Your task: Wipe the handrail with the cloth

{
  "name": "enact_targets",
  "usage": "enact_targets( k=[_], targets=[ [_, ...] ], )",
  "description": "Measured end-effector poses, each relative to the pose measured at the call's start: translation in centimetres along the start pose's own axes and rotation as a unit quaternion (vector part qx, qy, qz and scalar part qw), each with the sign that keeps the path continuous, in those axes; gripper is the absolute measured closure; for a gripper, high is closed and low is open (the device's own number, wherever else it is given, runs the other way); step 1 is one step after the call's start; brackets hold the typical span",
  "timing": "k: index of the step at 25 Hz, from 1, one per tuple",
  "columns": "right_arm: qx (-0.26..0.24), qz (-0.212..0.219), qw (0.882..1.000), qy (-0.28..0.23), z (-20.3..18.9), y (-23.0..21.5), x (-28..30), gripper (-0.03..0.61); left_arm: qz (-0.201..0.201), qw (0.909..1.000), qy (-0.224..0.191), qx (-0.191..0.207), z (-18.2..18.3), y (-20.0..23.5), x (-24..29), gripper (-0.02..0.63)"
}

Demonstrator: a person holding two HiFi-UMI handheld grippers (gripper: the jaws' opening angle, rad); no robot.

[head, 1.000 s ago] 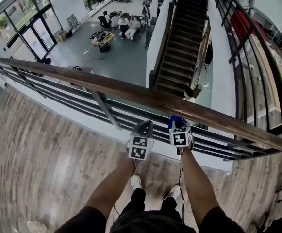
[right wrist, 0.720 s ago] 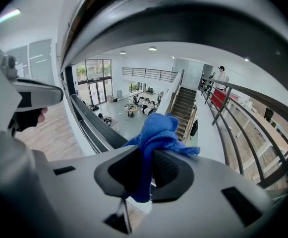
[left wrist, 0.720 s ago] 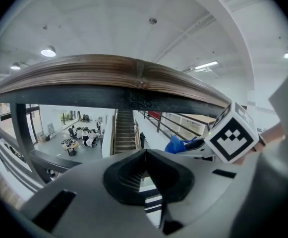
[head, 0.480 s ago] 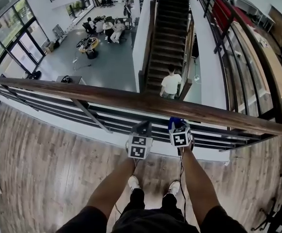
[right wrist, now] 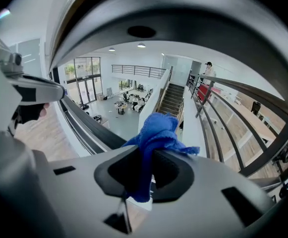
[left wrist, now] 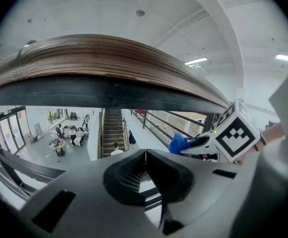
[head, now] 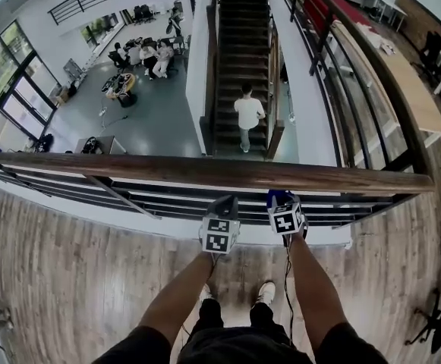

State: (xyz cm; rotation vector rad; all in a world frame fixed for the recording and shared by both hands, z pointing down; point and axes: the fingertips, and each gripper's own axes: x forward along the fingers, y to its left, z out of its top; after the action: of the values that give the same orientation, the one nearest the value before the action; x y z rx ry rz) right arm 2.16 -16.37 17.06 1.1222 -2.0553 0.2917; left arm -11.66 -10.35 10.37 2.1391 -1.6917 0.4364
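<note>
The wooden handrail (head: 205,171) runs across the head view on top of dark metal bars. Both grippers sit just on my side of it, a little below the rail. My left gripper (head: 225,202) is shut with nothing in it; in the left gripper view its jaws (left wrist: 145,155) meet under the handrail (left wrist: 99,63). My right gripper (head: 278,197) is shut on a blue cloth (right wrist: 156,135), which sticks up out of the jaws (right wrist: 151,155). The cloth (head: 275,196) lies close under the rail; whether it touches the rail is unclear.
Beyond the railing is a drop to a lower floor with a staircase (head: 241,59), a person climbing it (head: 245,114) and seated people around tables (head: 140,59). I stand on a wood-plank floor (head: 68,271). A second railing (head: 334,67) runs along the right.
The head view has swung, so the handrail now lies level rather than slanted. Both grippers keep their place just below the rail. The person on the stairs has climbed higher.
</note>
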Motion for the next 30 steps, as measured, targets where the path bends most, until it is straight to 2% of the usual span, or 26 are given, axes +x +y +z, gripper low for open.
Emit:
enact_targets(
  k=[10,22,30],
  targets=[
    [0.043,-0.025,0.999,0.001,-5.8,-12.6,-2.9,0.509,-0.059,0.9978,0.018,0.025,1.8,-13.6,6.3,0.607],
    [0.098,-0.099,0.990,0.004,-14.8,-30.8,-8.3,0.509,-0.137,0.9879,0.037,0.062,2.6,-30.5,13.0,0.607],
    [0.128,-0.128,0.983,0.021,-19.6,-41.5,-10.8,0.509,-0.170,0.9808,0.044,0.084,2.7,-38.2,16.3,0.607]
  ],
)
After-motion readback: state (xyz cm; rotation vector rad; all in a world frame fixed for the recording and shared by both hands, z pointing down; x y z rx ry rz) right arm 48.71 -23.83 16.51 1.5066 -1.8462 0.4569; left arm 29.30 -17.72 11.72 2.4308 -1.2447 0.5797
